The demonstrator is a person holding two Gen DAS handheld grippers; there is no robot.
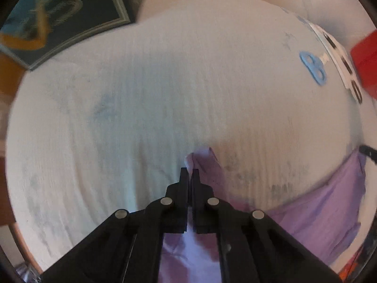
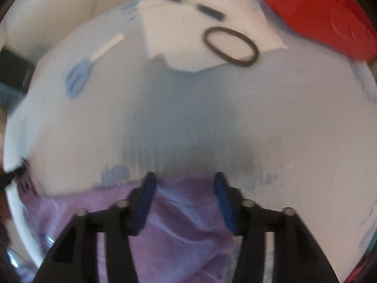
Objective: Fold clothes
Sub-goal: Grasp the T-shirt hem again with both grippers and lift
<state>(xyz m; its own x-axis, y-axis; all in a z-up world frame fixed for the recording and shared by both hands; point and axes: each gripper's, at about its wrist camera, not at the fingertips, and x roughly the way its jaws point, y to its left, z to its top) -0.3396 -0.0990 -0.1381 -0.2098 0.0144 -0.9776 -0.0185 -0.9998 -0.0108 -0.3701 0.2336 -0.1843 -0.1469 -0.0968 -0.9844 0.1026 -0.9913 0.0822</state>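
Both grippers at the near edge of the surface, over the purple cloth.

My left fingers point(image 1: 189, 172) are clenched, with a peak of the purple cloth point(image 1: 325, 202) pinched up between their tips. My right fingers point(image 2: 183, 179) show spread apart in a blurred view, the cloth point(image 2: 183, 226) lying between them; I see no pad pressing on it, so I read them as released. The cloth lies bunched along the near edge of the pale surface point(image 1: 165, 94), running from under the left gripper to the right one. Farther off lie a blue spatula point(image 2: 80, 75), a white sheet point(image 2: 202, 26) with a dark band point(image 2: 229, 46) on it, and a red thing point(image 2: 315, 11) at the far right. A framed picture point(image 1: 59, 16) stands far left.
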